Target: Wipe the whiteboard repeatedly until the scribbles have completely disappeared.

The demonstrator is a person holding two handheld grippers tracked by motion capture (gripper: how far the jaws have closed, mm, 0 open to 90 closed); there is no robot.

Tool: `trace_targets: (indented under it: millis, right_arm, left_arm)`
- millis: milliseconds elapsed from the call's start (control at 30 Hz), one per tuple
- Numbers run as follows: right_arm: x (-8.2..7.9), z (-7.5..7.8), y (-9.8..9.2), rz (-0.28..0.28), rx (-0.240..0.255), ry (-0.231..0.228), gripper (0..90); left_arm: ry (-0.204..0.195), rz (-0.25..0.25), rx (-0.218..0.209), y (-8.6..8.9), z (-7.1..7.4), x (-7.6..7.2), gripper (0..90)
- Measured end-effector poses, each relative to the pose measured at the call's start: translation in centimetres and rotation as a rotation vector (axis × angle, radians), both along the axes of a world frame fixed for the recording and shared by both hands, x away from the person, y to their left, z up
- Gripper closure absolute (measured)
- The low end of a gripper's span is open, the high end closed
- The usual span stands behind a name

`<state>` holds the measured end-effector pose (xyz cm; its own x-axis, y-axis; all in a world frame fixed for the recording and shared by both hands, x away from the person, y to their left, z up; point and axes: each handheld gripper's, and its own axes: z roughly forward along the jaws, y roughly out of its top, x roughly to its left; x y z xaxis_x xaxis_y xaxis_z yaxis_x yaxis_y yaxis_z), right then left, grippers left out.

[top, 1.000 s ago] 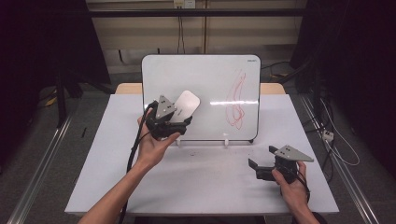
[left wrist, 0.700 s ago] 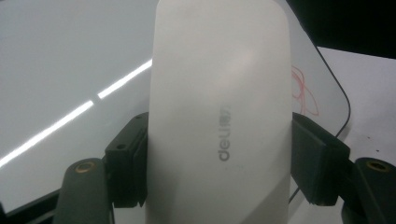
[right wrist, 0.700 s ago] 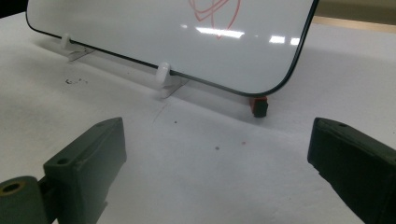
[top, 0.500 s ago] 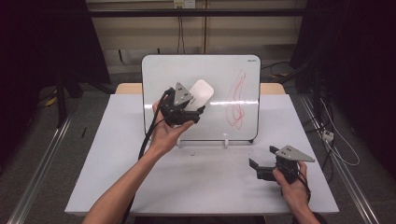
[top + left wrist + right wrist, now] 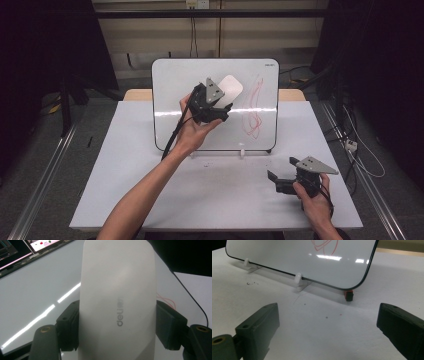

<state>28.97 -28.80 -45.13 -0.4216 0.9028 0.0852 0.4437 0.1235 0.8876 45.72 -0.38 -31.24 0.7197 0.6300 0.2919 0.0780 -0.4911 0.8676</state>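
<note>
A white rectangular tabletop (image 5: 125,165) on a pale wooden base stands in a dim room. Behind the table runs a beige panelled wall (image 5: 150,37) with thin dark cables (image 5: 192,35) hanging down it, and black curtains (image 5: 45,60) flank the table. Grey carpet floor (image 5: 45,165) with a metal rail (image 5: 40,190) lies left of the table.

Left gripper (image 5: 223,102) raised, fingers (image 5: 67,327) clamped; right gripper (image 5: 280,181) low, fingers (image 5: 259,325) wide apart.

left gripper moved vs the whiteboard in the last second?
Yes. The left gripper, shut on the white eraser, has gone rightward and upward across the whiteboard, toward the red scribble.
</note>
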Motion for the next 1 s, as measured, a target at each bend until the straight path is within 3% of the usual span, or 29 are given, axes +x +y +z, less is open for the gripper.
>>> trace_targets:
  millis: [300, 567, 1000]
  right_arm:
    - [0.0, 0.0, 0.0, 0.008, 0.0, -0.001, 4.2]
    - [-0.1, 0.0, -0.3, 0.003, 0.01, -0.001, 4.2]
    - [-0.1, -0.1, -0.3, 0.005, 0.015, 0.0, 4.2]
  left_arm:
    - [-0.017, 0.025, 0.041, -1.6, -0.1, 1.7, 30.5]
    - [-0.03, 0.038, 0.039, -3.2, -0.1, 3.3, 30.5]
    - [-0.069, 0.026, 0.043, -5.1, 0.2, 3.9, 30.5]
